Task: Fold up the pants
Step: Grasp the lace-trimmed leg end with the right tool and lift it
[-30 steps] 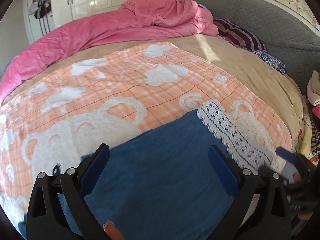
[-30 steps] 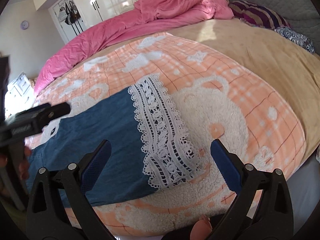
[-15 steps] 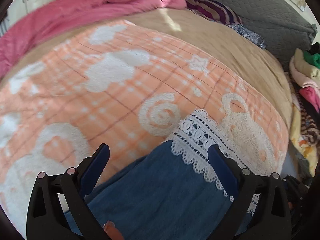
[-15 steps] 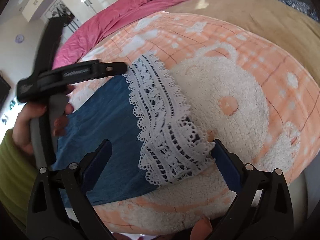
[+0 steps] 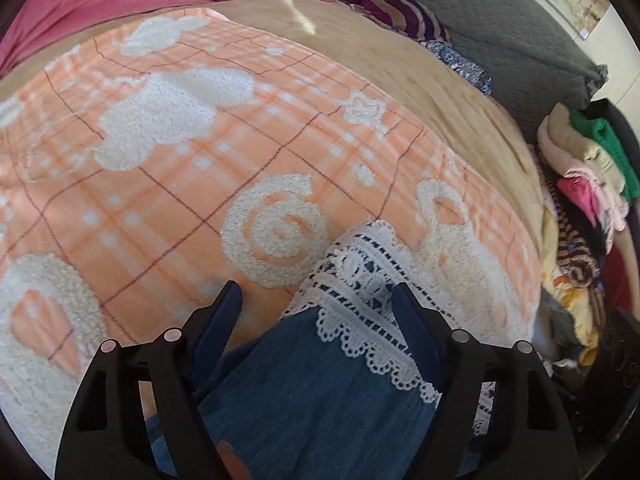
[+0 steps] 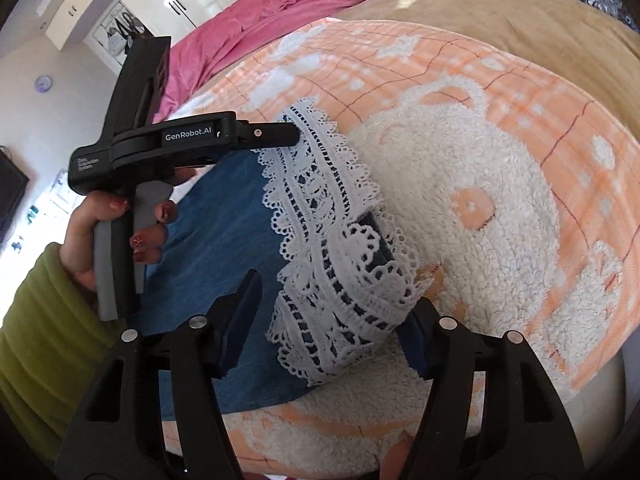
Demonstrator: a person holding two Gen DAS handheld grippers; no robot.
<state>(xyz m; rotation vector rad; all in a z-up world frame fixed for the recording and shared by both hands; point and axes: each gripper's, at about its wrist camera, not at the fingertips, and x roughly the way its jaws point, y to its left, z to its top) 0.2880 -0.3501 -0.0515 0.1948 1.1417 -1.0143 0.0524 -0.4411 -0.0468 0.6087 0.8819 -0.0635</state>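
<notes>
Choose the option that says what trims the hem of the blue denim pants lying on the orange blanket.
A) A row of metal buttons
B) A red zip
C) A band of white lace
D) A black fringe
C: a white lace band runs along the hem of the blue denim pants, plain in both wrist views.

Bright daylight over my bed, sunlit streak on far sheet; soft motion blur at borders; strong fisheye bending, dark vignette corners.
</notes>
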